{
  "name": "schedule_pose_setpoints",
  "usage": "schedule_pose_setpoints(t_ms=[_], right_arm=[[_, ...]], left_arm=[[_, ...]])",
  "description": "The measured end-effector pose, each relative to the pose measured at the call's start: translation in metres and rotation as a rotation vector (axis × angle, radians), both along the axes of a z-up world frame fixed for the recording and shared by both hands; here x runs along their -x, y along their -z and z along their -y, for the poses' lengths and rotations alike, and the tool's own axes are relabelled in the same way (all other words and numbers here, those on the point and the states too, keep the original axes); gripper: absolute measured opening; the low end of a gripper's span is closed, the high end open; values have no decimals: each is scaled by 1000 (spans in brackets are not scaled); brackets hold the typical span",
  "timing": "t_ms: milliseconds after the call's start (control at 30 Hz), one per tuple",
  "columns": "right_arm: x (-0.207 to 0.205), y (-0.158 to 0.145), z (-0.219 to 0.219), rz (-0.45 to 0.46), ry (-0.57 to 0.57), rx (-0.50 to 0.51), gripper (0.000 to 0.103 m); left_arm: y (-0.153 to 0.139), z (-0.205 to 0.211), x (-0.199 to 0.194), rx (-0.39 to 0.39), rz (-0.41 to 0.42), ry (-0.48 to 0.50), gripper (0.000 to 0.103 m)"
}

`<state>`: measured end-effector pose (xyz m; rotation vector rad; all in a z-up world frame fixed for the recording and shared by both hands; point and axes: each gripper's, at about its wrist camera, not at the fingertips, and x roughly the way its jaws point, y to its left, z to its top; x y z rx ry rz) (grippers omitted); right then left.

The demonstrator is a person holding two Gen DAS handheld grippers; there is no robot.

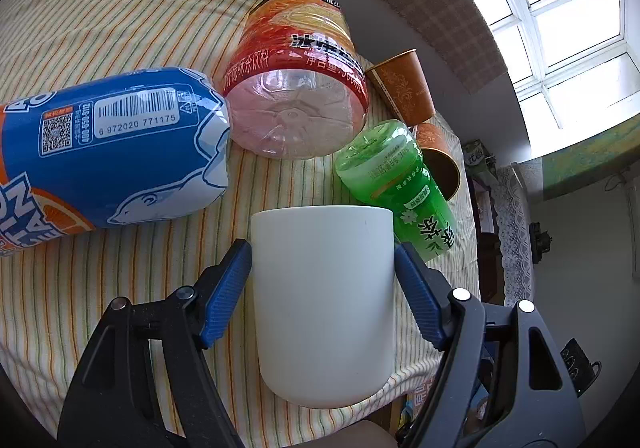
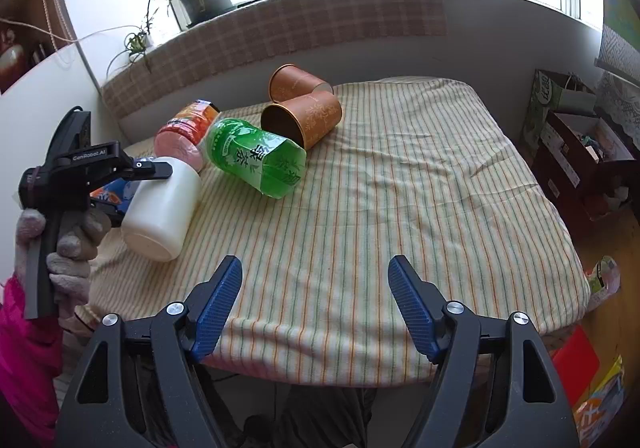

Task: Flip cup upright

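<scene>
A plain white cup (image 1: pixel 324 300) is held between the blue pads of my left gripper (image 1: pixel 323 248), which is shut on its sides. In the right wrist view the white cup (image 2: pixel 160 207) is tilted on its side above the striped cloth, its closed bottom towards the table's front, with the left gripper (image 2: pixel 132 183) around it. My right gripper (image 2: pixel 314 276) is open and empty over the front edge of the table.
The table (image 2: pixel 400 187) has a striped cloth. On it lie a green bottle (image 2: pixel 256 159), a red-labelled bottle (image 1: pixel 296 87), a blue bottle (image 1: pixel 108 151) and two brown paper cups (image 2: pixel 304 115) on their sides. Boxes (image 2: pixel 576 151) stand to the right.
</scene>
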<state>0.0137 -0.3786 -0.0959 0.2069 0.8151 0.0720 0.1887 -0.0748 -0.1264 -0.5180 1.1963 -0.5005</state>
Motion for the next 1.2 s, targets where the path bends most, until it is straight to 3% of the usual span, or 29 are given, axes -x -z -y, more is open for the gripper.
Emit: schedule_pose_setpoints(t_ms=[333,667,867,1200], right_arm=[[0,-2,-5,8,-3,0,75],[-1,-2,-7,7,-3,2,75],[1,-4,-6,19,2,0,75],[2,-8,-7,34,10,-1,75]], left_arm=[[-36,17,29,-137,202,9,75],[-53,30,46,-268,350,12,75],[-51,43,51,-351,407,24,74],[-51,53,59,-410,455,43,74]])
